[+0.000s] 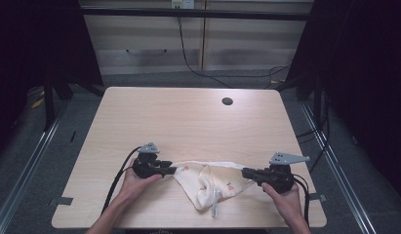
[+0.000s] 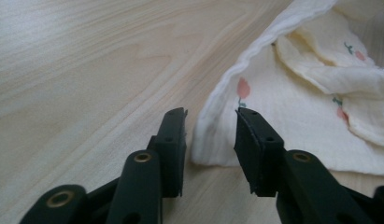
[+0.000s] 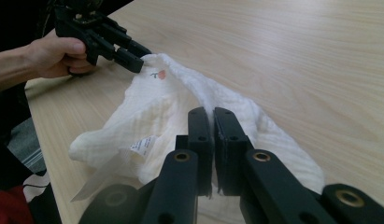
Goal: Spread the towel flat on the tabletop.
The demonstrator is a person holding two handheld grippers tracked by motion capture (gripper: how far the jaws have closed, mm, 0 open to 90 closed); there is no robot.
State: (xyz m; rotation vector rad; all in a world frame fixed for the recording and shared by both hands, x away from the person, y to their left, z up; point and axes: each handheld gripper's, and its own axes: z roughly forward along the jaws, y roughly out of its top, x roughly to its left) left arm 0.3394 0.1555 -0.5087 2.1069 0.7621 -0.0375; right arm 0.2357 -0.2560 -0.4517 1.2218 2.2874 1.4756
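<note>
At lower centre, the right tongs [image 1: 245, 172] grip the cloth [image 1: 212, 183] on the bench [image 1: 188, 122], while the left tongs [image 1: 172, 169] straddle its corner, unclenched

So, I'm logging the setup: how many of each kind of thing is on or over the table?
Cloth: 1, cream, with small fruit prints
Left gripper: 1
Right gripper: 1
Total: 3

Cloth [image 2: 292, 107] cut off at frame's right edge; label [image 3: 144, 145] text too small.
</note>
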